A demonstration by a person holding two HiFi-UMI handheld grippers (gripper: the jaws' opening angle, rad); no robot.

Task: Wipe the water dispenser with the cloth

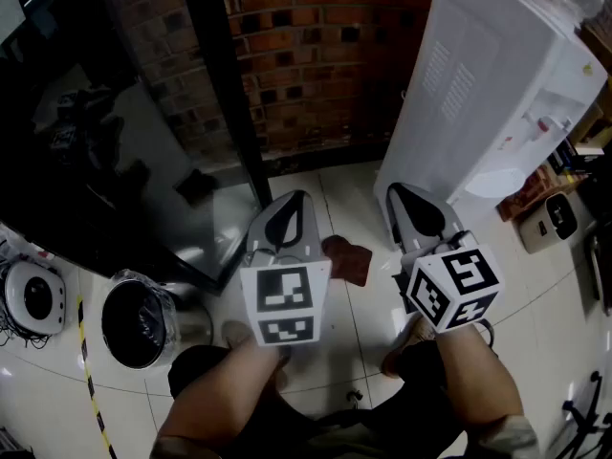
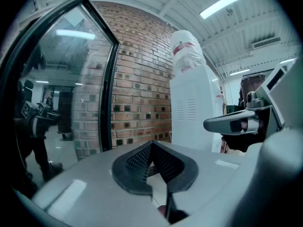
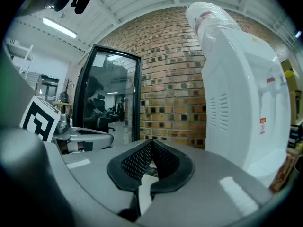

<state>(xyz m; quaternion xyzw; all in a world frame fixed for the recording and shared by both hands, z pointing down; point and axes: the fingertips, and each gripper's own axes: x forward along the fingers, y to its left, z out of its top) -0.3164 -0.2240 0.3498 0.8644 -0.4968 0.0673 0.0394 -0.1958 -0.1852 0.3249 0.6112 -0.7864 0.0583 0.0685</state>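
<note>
1. head view: the water dispenser point(image 1: 488, 94) stands white and upright at 1 o'clock, against the brick wall point(image 1: 316, 55). the cloth point(image 1: 346, 259), reddish-brown and crumpled, lies on the tiled floor point(image 1: 335, 189) near centre. it sits between the two grippers and touches neither. the left gripper point(image 1: 295, 197) points toward 12 o'clock with its tips closed together. the right gripper point(image 1: 398, 191) lies beside it at 3 o'clock of the cloth, pointing the same way. a dark glass door point(image 1: 115, 132) fills 10 o'clock, and a lined bin point(image 1: 139, 321) sits at 8 o'clock.

2. left gripper view: the left gripper point(image 2: 150, 145) has its black pads meeting at the tips, and nothing is clamped between them. a reddish patch low in the gap at 6 o'clock is possibly the cloth on the floor, too little shows to be sure. the water dispenser point(image 2: 191, 108) rises at 1 o'clock, well apart from the jaws. the right gripper point(image 2: 213, 124) reaches in from 3 o'clock.

3. right gripper view: the right gripper point(image 3: 152, 146) is closed tight and empty, pads together at the tips. the water dispenser point(image 3: 241, 93) towers at 2 o'clock, near but untouched. the left gripper point(image 3: 102, 137) shows at 9 o'clock with its marker cube point(image 3: 40, 119), in front of the glass door point(image 3: 111, 93).
</note>
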